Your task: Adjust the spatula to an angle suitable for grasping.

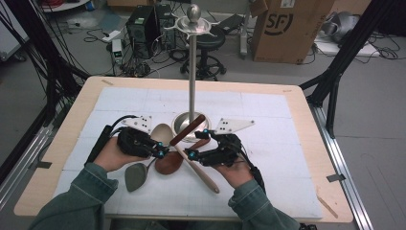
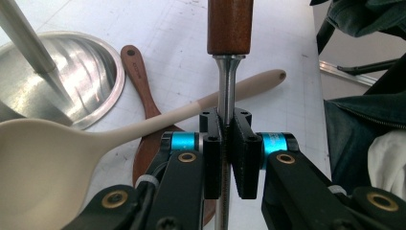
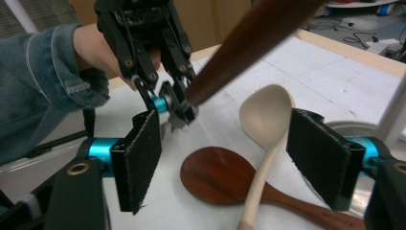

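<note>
Ladle, high view: the ladle (image 1: 143, 170) is raised over the white mat (image 1: 268, 143), its grey bowl low at the left and its dark wooden handle slanting up toward the stand.
Left gripper, high view: the left gripper (image 1: 162, 152) is closed on the ladle's metal shaft, between bowl and handle.
Right gripper, high view: the right gripper (image 1: 191, 154) sits just right of the left one, near the crossing utensils; how wide its jaws stand cannot be told from here.
Other things, high view: a cream spoon (image 1: 189, 158) lies across a brown wooden spoon (image 1: 174, 160) on the mat, and a tall metal stand (image 1: 192, 72) rises from its round base just behind them.
Left gripper, left gripper view: the jaws are pinched tight on the thin steel shaft of the ladle (image 2: 229, 57), just below the wooden handle.
Surroundings, left gripper view: the cream spoon (image 2: 57, 158) crosses over the brown wooden spoon (image 2: 139, 72); the stand's shiny base (image 2: 91, 76) is at the upper left.
Right gripper, right gripper view: the right gripper (image 3: 225, 158) is partly open, its pads well apart with nothing between them.
Ladle, right gripper view: the ladle's handle (image 3: 249, 43) slants across the top, gripped at its lower end by the left gripper (image 3: 174, 108).
Table, right gripper view: the brown wooden spoon (image 3: 215, 175) lies under the cream spoon (image 3: 265, 120).
</note>
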